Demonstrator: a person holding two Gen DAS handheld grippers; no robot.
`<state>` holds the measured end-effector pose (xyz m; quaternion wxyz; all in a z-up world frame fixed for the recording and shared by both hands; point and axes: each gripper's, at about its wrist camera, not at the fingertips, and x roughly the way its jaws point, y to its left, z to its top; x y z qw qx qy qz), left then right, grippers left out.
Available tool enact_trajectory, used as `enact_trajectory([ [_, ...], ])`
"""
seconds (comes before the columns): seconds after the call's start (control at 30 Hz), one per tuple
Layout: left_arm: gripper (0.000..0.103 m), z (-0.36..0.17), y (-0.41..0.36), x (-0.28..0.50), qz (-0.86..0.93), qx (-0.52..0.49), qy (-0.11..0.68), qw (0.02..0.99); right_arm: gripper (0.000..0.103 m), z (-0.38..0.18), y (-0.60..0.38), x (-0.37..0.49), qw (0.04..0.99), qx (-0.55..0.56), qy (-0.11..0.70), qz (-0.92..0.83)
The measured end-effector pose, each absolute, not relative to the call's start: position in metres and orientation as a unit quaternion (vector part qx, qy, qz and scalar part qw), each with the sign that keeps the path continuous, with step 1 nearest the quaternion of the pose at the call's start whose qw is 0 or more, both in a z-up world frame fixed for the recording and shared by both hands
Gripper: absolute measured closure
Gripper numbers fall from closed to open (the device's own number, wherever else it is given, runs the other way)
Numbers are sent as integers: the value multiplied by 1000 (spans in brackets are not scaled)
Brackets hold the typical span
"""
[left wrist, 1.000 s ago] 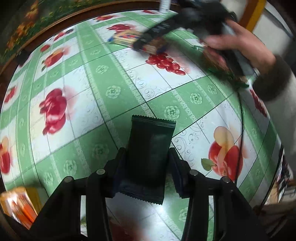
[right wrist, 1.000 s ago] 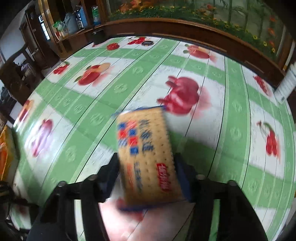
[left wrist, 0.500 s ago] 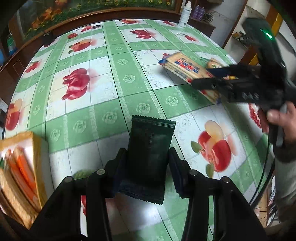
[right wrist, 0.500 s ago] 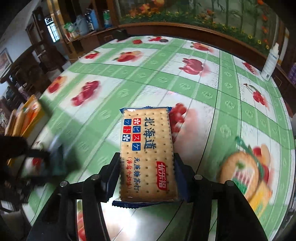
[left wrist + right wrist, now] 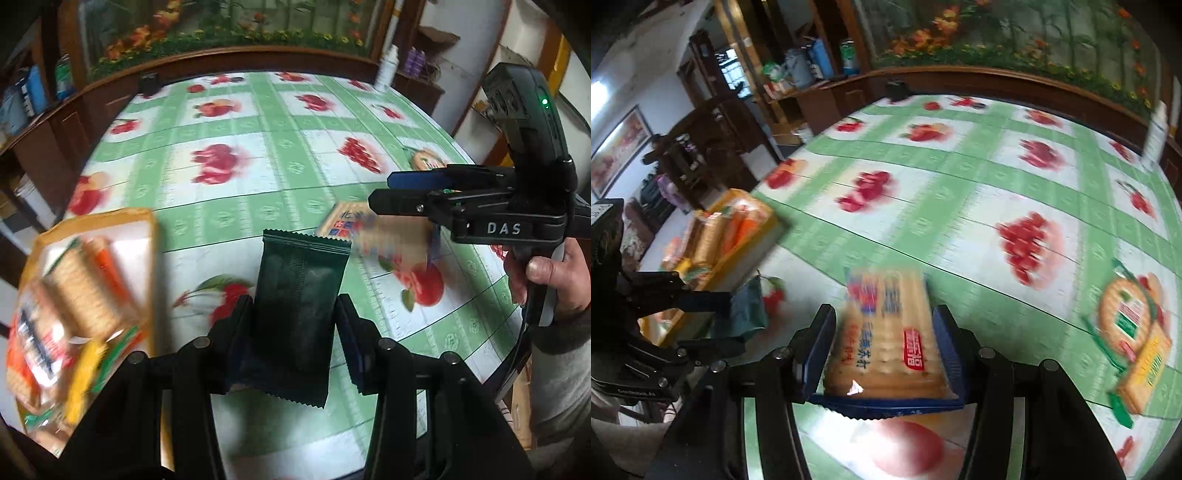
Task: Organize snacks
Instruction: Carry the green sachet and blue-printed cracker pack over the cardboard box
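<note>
My left gripper is shut on a dark green snack packet, held above the table. My right gripper is shut on a tan cracker packet with blue and red print. In the left wrist view the right gripper comes in from the right with the cracker packet blurred under it. In the right wrist view the left gripper with its green packet is at the left. An orange box holding cracker packs sits at the table's left edge; it also shows in the right wrist view.
A round table with a green fruit-print cloth. Another cracker pack lies at the right. A white bottle stands at the far edge. Wooden cabinets and shelves surround the table.
Both grippers have swung left toward the orange box with their packets still held. The box has grown larger in both views and the right gripper has come closer to the left one.
</note>
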<state>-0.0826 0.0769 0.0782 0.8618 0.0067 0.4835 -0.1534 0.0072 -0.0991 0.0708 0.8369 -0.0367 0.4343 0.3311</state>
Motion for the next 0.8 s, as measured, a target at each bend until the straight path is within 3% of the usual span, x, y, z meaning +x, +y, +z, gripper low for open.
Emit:
enact_trajectory([
  [0.23, 55, 79, 121, -100, -121, -25, 481, 868, 50, 60, -65, 9, 828, -72, 453, 321],
  [0.37, 55, 82, 129, -110, -128, -31, 473, 871, 28, 48, -64, -2, 808, -110, 477, 330],
  [0.43, 55, 85, 137, -116, -132, -38, 470, 872, 24, 37, -61, -12, 793, -138, 486, 340],
  [0.57, 55, 94, 157, -131, -121, -52, 461, 878, 26, 3, -61, -8, 783, -173, 515, 303],
  [0.6, 55, 97, 163, -135, -115, -54, 458, 880, 38, 4, -61, -9, 793, -169, 501, 303],
  [0.67, 55, 104, 179, -144, -97, -61, 452, 884, 48, 11, -57, -6, 790, -153, 504, 314],
  [0.8, 55, 112, 208, -158, -63, -72, 442, 892, 48, 19, -48, 0, 792, -140, 499, 325],
])
